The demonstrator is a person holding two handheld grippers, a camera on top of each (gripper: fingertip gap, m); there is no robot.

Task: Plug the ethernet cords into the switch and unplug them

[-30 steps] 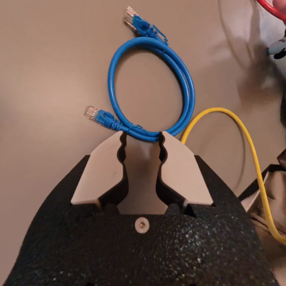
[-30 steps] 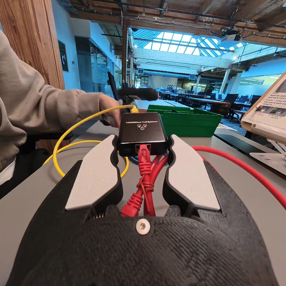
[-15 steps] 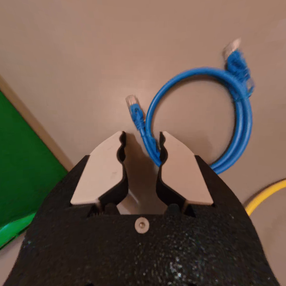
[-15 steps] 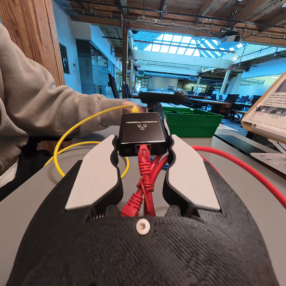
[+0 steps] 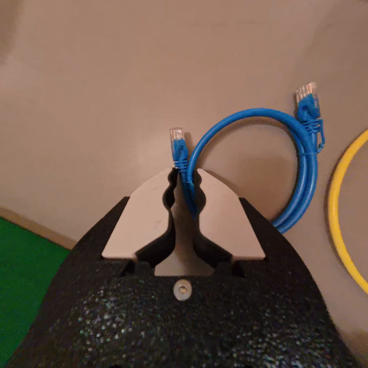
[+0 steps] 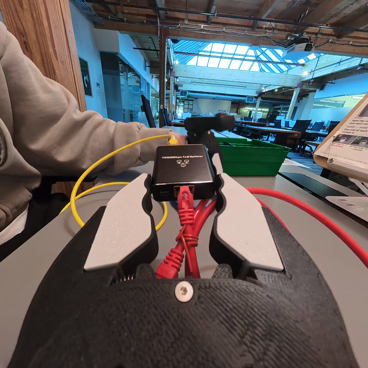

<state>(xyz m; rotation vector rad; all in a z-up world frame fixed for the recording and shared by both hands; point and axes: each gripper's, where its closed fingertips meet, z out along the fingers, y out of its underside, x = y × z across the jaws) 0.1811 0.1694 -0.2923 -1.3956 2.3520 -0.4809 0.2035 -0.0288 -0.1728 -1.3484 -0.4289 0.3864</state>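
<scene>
In the left wrist view a coiled blue ethernet cord [image 5: 249,115] lies on the tan table. My left gripper [image 5: 185,173] has its jaws narrowed around the cord just behind one clear-tipped plug [image 5: 177,143], which sticks out past the fingertips. In the right wrist view my right gripper [image 6: 184,176] is shut on the black switch [image 6: 183,165] and holds it by its sides. A red cord [image 6: 186,201] is plugged into its near port. A yellow cord [image 6: 111,155] is plugged into its far side. The left gripper [image 6: 207,135] shows blurred behind the switch.
A green bin [image 6: 251,159] stands behind the switch and also shows at the lower left of the left wrist view [image 5: 23,258]. A clipboard stand [image 6: 348,143] is at the right. A person's grey sleeve [image 6: 59,129] reaches in from the left. The yellow cord [image 5: 334,199] loops beside the blue coil. Left tips to right tips: about 25 cm.
My left gripper has swung over to the blue cord's free plug end and its jaws have narrowed around the cord. The right gripper has kept still with the switch.
</scene>
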